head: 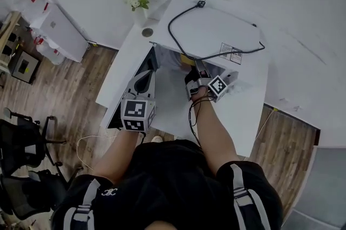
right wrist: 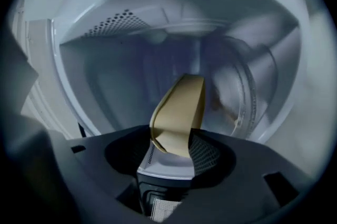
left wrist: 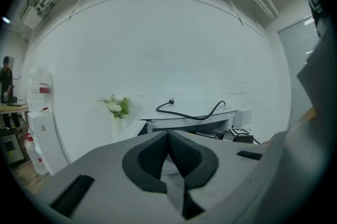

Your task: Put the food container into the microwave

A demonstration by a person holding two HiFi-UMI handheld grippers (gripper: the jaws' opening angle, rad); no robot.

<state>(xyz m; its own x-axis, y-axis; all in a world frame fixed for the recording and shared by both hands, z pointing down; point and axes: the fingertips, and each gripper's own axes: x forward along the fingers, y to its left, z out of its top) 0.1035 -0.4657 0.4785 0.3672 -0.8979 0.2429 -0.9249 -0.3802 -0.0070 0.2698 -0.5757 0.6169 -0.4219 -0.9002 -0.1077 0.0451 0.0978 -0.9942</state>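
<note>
Head view: white microwave [head: 216, 34] at frame centre with a black cable [head: 178, 42] on top and its door [head: 150, 59] swung open to the left. The left gripper [head: 145, 76] hangs by the door. The right gripper [head: 197, 80] reaches into the opening.

Left gripper view: pads [left wrist: 158, 152] pressed together with nothing between them. Microwave right of centre, flowers [left wrist: 117, 106] at left.

Right gripper view: jaws clamped on the edge of the tan food container [right wrist: 179, 112], held tilted at frame centre inside the cavity [right wrist: 105, 75].

The container looks thin-walled and light, and probably flexes. Its rim is the only pinch point, so it likely swings. A firm, shallow bite on the rim should hold it, and it should be set down flat.
</note>
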